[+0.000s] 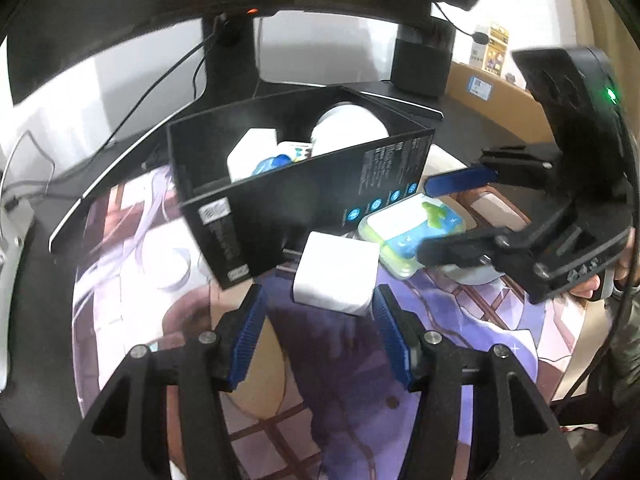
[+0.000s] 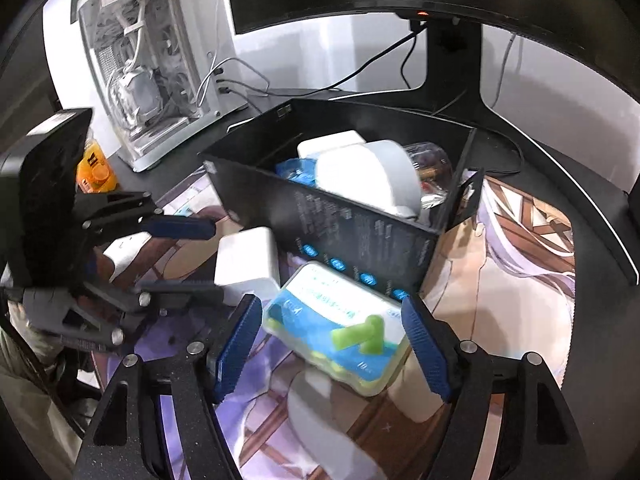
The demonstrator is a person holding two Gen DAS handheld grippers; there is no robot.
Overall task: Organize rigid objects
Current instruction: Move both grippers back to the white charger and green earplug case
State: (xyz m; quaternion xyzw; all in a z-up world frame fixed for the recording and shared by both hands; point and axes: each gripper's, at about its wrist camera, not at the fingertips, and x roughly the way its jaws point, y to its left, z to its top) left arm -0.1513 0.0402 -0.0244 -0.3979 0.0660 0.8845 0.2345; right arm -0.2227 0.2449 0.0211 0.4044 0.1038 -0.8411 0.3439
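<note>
I had both grippers angled down over the printed mat. The left gripper stood with its jaws apart; the white block lay on the mat between the blue pads, touching neither as far as I could tell. The right gripper was likewise spread, its pads flanking the green-and-blue case with no contact visible. The case lay tilted on the mat, just beside the block and against the front wall of the black box. The box stood open on the mat and already held a white round item, another white block and blue packaging. No item was gripped.
</note>
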